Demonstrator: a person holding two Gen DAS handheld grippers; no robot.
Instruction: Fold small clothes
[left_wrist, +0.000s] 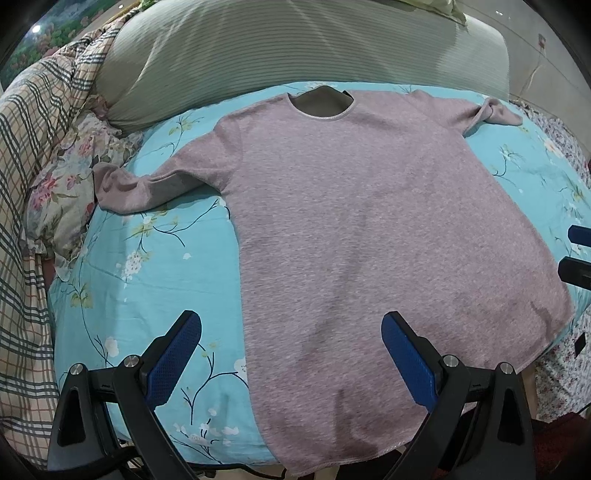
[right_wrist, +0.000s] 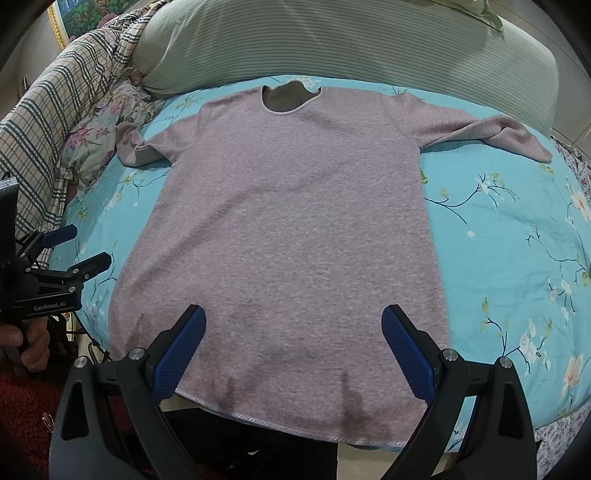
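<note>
A small pinkish-mauve long-sleeved shirt (left_wrist: 351, 221) lies flat and spread out on a turquoise floral sheet (left_wrist: 155, 280), neck hole at the far end, hem at the near edge. Both sleeves stretch out sideways with their cuffs folded back. It also shows in the right wrist view (right_wrist: 288, 229). My left gripper (left_wrist: 291, 328) is open and empty, above the shirt's near left hem. My right gripper (right_wrist: 293, 325) is open and empty, above the hem's middle. The left gripper also shows at the left edge of the right wrist view (right_wrist: 85, 247), and the right gripper's fingers (left_wrist: 580, 254) at the left wrist view's right edge.
A green striped pillow (left_wrist: 295, 51) lies beyond the shirt's collar. A checked blanket (left_wrist: 33, 155) and a floral cloth (left_wrist: 74, 177) are bunched at the left. The sheet (right_wrist: 517, 240) continues right of the shirt. The bed's near edge runs just under the hem.
</note>
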